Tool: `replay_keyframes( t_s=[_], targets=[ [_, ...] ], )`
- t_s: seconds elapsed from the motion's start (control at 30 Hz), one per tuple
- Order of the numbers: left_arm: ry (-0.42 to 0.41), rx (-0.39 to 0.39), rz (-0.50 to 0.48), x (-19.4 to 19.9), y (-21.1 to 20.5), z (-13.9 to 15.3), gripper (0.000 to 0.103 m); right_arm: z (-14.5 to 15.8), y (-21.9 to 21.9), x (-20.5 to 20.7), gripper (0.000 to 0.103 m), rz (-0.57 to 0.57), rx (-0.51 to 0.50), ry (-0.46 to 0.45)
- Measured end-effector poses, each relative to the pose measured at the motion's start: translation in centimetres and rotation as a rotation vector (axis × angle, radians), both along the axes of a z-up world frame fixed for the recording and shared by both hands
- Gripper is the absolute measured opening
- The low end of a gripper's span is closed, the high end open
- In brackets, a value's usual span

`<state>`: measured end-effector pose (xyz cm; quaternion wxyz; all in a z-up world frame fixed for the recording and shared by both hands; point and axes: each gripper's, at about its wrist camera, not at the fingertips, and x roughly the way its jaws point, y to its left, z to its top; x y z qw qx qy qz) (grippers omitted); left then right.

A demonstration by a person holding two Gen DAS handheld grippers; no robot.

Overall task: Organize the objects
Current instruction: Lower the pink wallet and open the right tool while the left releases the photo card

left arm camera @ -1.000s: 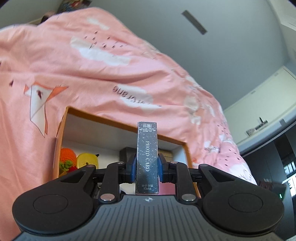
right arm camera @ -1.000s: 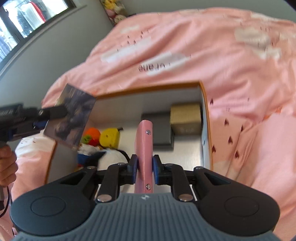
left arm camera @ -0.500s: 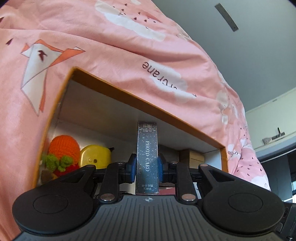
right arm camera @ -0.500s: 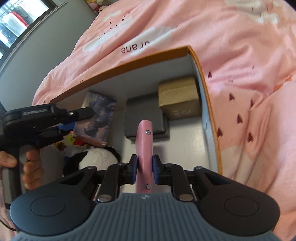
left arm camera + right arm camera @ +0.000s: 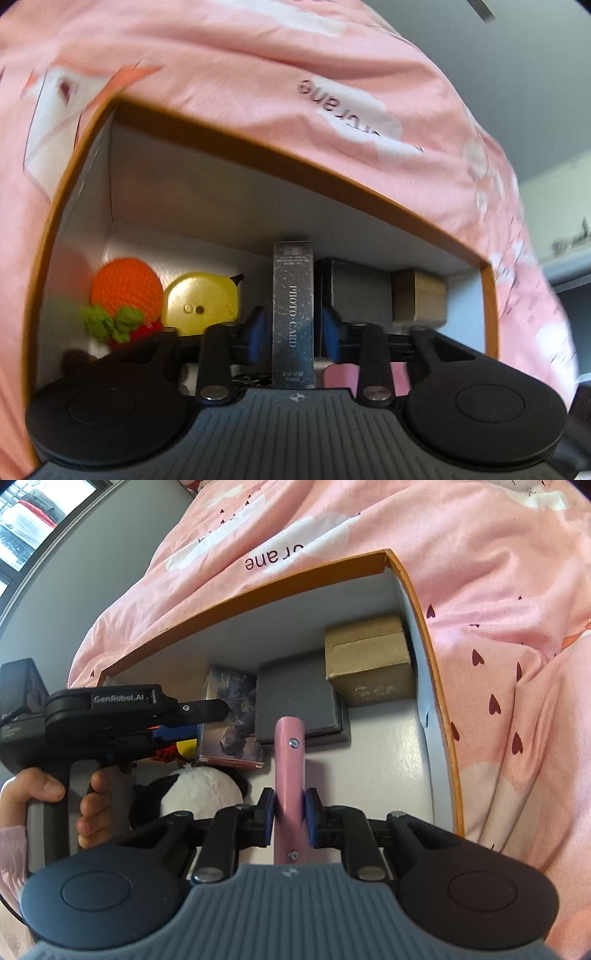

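Left wrist view: orange knit toy (image 5: 125, 288) and grey box (image 5: 356, 291) flank the left claw (image 5: 293, 332), just opened around the photo card box (image 5: 293, 314); right claw (image 5: 290, 814) grips a pink tool (image 5: 290, 775).

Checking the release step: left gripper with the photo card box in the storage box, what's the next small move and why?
Probably draw the left gripper straight back. Its jaws have just been opening, and gaps show on both sides of the photo card box, which stands on edge inside the orange-rimmed box beside the grey box.
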<state>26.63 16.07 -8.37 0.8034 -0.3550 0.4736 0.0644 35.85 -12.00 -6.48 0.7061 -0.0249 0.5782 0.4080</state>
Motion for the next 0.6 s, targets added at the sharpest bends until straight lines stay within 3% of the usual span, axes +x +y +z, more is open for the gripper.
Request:
replay_keyframes(
  t_s=[0.13, 0.17, 0.23, 0.37, 0.6],
  targets=[
    [-0.007, 0.152, -0.076, -0.7, -0.9, 1.6, 0.05, -0.4, 0.0, 0.2, 0.019, -0.014, 0.009, 0.063],
    [-0.004, 0.176, -0.098, -0.6, -1.2, 1.8, 0.047, -0.6, 0.0, 0.3, 0.019, -0.013, 0.013, 0.083],
    [-0.001, 0.21, -0.135, -0.7, -1.5, 1.9, 0.031, -0.7, 0.2, 0.3, 0.019, -0.009, 0.01, 0.087],
    [0.022, 0.303, -0.19, 0.1, -2.3, 1.7, 0.019, -0.3, 0.9, -0.1, 0.023, 0.023, -0.054, -0.001],
    [0.006, 0.276, -0.196, 0.1, -2.2, 1.6, 0.019, -0.8, 2.4, -1.1, 0.039, 0.137, -0.16, -0.09]
  ],
)
